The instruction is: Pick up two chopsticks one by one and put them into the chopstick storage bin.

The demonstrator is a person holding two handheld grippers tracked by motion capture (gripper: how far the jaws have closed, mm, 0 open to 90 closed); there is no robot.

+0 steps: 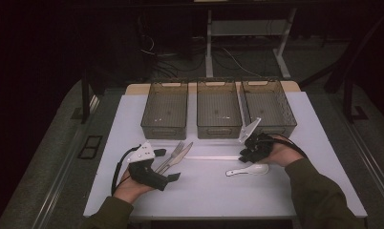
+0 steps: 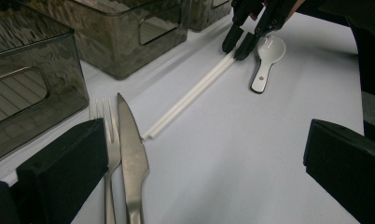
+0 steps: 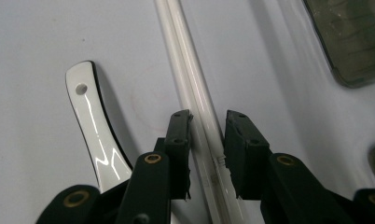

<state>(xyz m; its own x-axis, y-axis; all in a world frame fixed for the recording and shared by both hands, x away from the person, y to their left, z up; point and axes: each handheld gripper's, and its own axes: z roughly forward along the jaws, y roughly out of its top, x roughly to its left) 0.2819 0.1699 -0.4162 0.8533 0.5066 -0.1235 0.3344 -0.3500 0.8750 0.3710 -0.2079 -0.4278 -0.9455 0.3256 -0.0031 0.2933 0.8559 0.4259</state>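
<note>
A pair of white chopsticks (image 3: 195,93) is laid flat on the white table (image 1: 295,191), side by side and touching, stretching from near the tip of the knife (image 2: 129,154) toward the white ceramic spoon (image 2: 266,60). The spoon-side end of the pair is straddled by the right gripper (image 3: 208,154): its jaws are set a little apart, one on each side of the two sticks, with narrow gaps seen between pads and sticks, so nothing is yet pinched. The step in hand is judged to be the grasp of the chopsticks, at the point just before closing.

The spoon is seen just beside that gripper, its handle close to the left jaw in the right gripper view but apart from it. The fork (image 2: 110,140) and the knife are laid together near the other end of the chopsticks. The left gripper (image 1: 167,164) is held low over the cutlery with its jaws spread wide and nothing between them.

Beyond, three smoky clear bins (image 1: 165,125) are lined up along the far edge of the table; all three appear empty.

For the next move, the jaws should be closed squarely on both sticks so that neither is allowed to roll free, and the pair then lifted level and clear of the spoon, presumably toward one of the bins.
</note>
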